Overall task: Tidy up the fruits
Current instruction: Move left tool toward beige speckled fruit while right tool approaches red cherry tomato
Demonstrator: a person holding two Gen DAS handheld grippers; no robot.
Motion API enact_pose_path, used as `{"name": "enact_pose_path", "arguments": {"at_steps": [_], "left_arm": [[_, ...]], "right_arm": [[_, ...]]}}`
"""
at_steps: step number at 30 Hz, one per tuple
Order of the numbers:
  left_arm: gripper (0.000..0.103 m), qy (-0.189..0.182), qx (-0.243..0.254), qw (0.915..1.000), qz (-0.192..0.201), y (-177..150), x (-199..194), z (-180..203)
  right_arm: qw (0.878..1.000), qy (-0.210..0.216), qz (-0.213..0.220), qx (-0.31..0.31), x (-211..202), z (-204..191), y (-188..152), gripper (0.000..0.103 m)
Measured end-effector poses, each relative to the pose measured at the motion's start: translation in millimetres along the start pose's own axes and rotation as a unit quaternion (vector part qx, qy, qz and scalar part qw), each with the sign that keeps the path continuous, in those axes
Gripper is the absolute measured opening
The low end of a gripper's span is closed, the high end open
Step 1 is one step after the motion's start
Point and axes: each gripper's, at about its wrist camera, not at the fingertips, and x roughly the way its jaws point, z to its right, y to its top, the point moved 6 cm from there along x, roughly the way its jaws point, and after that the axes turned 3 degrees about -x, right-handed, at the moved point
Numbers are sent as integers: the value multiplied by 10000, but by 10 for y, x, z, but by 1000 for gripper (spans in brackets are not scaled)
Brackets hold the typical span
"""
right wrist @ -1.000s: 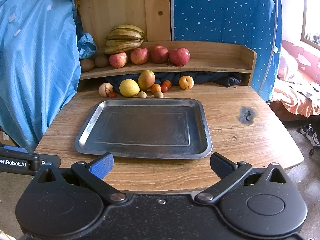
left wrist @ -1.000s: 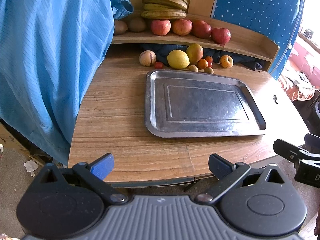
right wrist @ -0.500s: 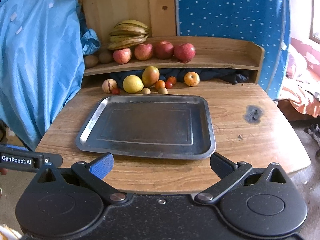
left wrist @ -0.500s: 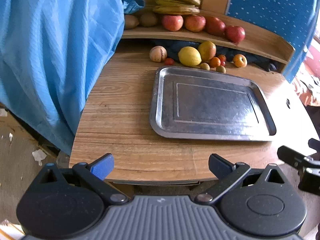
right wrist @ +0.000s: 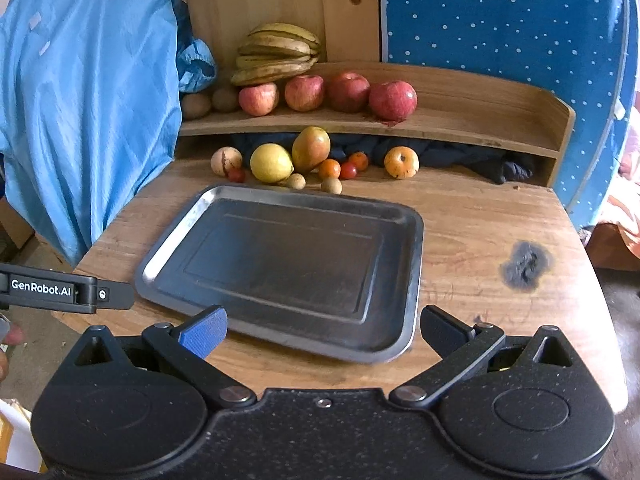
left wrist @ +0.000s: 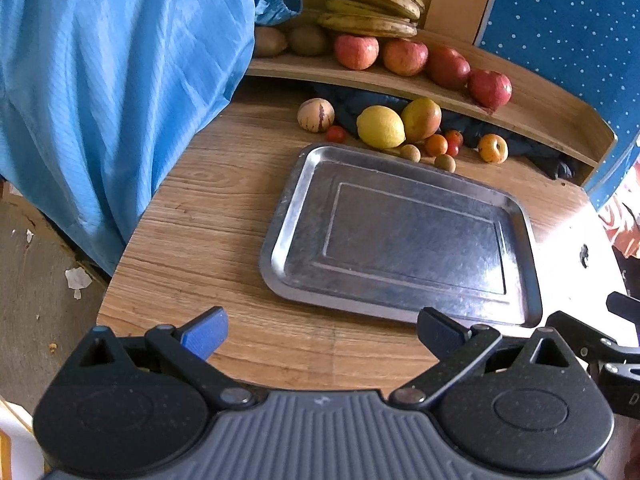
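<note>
A bare metal tray (left wrist: 288, 216) (right wrist: 416, 240) lies in the middle of the wooden table. Behind it sit a yellow lemon (left wrist: 380, 127) (right wrist: 271, 162), a mango (left wrist: 421, 119) (right wrist: 311, 149), a pale striped round fruit (left wrist: 315, 115) (right wrist: 226, 159), a yellow-orange fruit (left wrist: 493, 148) (right wrist: 401, 162) and several small red, orange and brown fruits. My left gripper (left wrist: 322, 332) hangs open over the table's near left edge. My right gripper (right wrist: 322, 332) is open above the tray's near rim. Neither holds anything.
A raised wooden shelf (right wrist: 460, 124) at the back carries bananas (right wrist: 280, 54), several red apples (right wrist: 392, 100) and brown kiwis (right wrist: 196, 105). Blue cloth (left wrist: 100, 80) hangs along the left side. A dark burn mark (right wrist: 524, 266) marks the table at right.
Both grippers have moved forward and higher over the table, toward the tray. Both stay open and hold nothing. The fruits and tray have not moved.
</note>
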Motion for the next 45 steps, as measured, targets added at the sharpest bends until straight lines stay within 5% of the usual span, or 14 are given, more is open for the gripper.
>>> {"name": "enact_pose_path", "arguments": {"at_steps": [17, 32, 45], "left_arm": [[102, 410, -129, 9989, -179, 453, 253, -166], [102, -163, 375, 9990, -157, 1656, 899, -434], [102, -639, 624, 9946, -536, 2115, 1648, -436]], "right_arm": [[9978, 624, 66, 195, 272, 22, 131, 102], [9980, 513, -105, 342, 992, -385, 796, 102], [9990, 404, -183, -103, 1504, -961, 1245, 90]]}}
